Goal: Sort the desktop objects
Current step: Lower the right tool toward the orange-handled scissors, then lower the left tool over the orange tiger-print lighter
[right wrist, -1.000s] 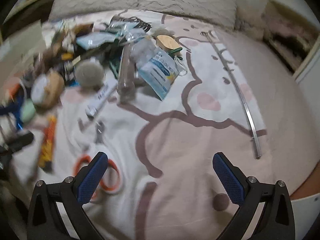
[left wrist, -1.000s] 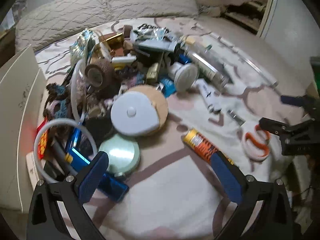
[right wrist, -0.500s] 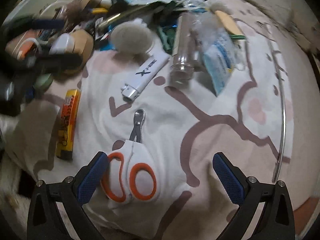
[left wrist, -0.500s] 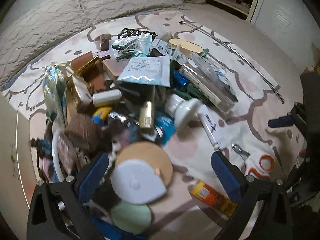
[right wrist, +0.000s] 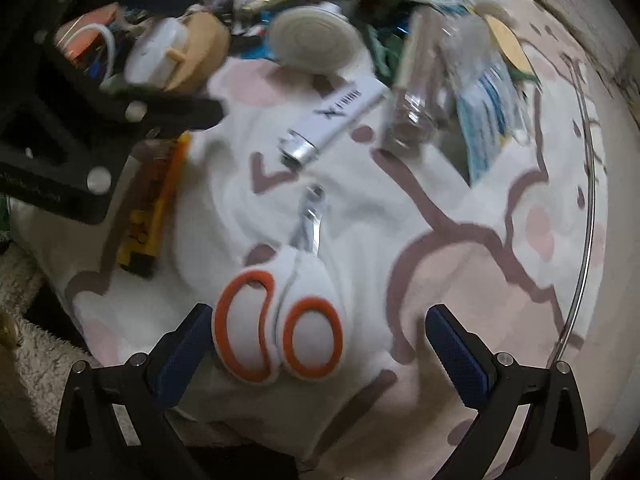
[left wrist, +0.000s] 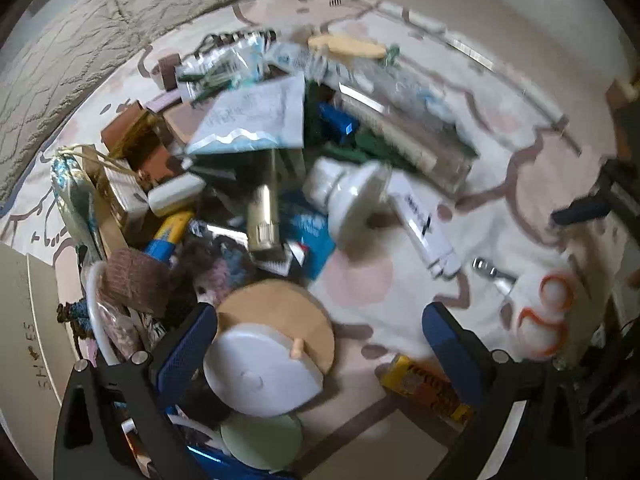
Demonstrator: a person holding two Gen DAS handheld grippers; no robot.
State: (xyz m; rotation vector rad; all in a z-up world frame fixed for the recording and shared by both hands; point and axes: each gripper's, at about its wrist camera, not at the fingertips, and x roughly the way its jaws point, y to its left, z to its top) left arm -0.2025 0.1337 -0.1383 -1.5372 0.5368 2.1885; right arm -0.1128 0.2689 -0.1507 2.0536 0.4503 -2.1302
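White scissors [right wrist: 280, 316] with orange-rimmed handle loops lie on the patterned bedspread [right wrist: 460, 280] between the right gripper [right wrist: 318, 354]'s spread fingers; the left gripper [left wrist: 320, 344]'s fingers also gape.

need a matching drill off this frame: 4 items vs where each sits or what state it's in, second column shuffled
Items:
1. scissors
2. yellow tube
3. white round device
4. left gripper

Place or state:
A. lies flat on the cloth, to the left of the scissors in the right wrist view
B. open, holding nothing
C. orange-rimmed handles sit just ahead of the open right gripper
D. rests partly on a tan wooden disc

Pairs: 1-C, 2-A, 3-D, 4-B
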